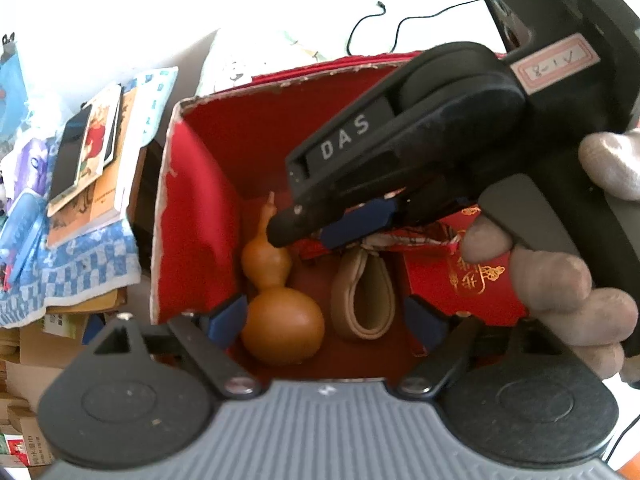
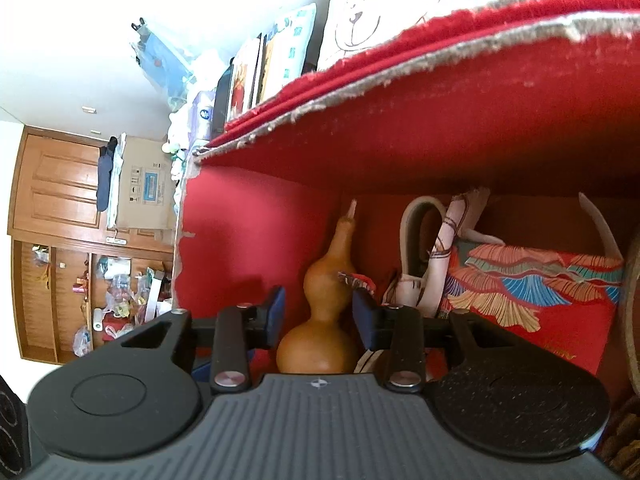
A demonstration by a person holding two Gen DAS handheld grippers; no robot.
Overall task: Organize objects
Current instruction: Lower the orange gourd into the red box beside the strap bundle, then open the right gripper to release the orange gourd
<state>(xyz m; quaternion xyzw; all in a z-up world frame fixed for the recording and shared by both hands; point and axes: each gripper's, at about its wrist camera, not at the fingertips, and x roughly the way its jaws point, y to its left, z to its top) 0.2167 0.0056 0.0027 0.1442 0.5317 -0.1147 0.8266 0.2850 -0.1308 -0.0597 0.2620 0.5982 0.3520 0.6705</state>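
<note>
A brown gourd [image 2: 320,312] stands upright in the left part of a red-lined box [image 2: 256,240], its long axis running from the round base near the camera up to the thin stem at the far wall. The right hand-held gripper [image 2: 318,312] is nearer, its blue pads spread to either side of the gourd's waist, seemingly not pressing it. The left hand-held gripper [image 1: 324,318] hangs spread above, with the gourd by its left pad [image 1: 228,318].

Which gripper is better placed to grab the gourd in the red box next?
Right. The right gripper already straddles the gourd, fingers open around its waist. The left gripper hangs above, open.
</note>
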